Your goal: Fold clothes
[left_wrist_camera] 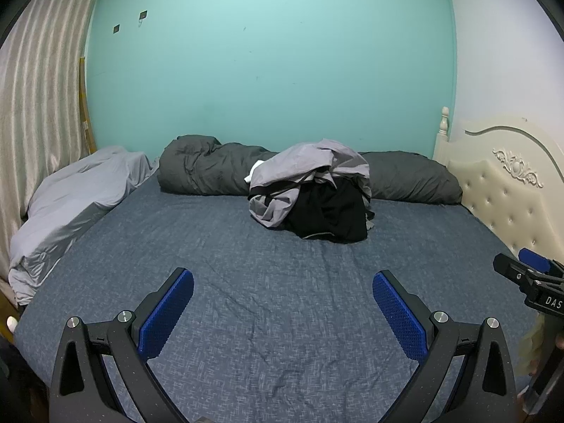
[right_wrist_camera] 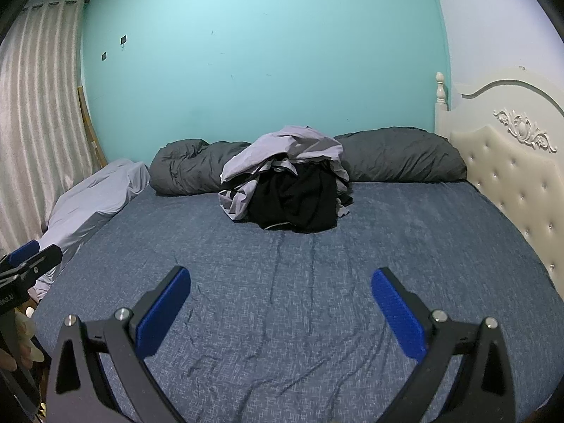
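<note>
A heap of clothes lies at the far side of the bed: a light grey garment (left_wrist_camera: 299, 171) (right_wrist_camera: 282, 148) draped over a black garment (left_wrist_camera: 328, 215) (right_wrist_camera: 296, 201). My left gripper (left_wrist_camera: 282, 283) hovers open over the near part of the blue sheet (left_wrist_camera: 211, 232), well short of the heap, with nothing between its blue pads (left_wrist_camera: 165, 313). My right gripper (right_wrist_camera: 280, 282) is open too, at about the same distance, with nothing in it. Each gripper shows at the edge of the other's view: the right gripper (left_wrist_camera: 532, 275), the left gripper (right_wrist_camera: 24, 261).
A dark grey rolled duvet (left_wrist_camera: 204, 165) (right_wrist_camera: 398, 155) runs along the teal wall behind the heap. A light grey sheet (left_wrist_camera: 70, 204) (right_wrist_camera: 91, 204) is bunched at the left edge by the curtain (left_wrist_camera: 31, 105). A cream tufted headboard (left_wrist_camera: 507, 190) (right_wrist_camera: 507, 169) bounds the right side.
</note>
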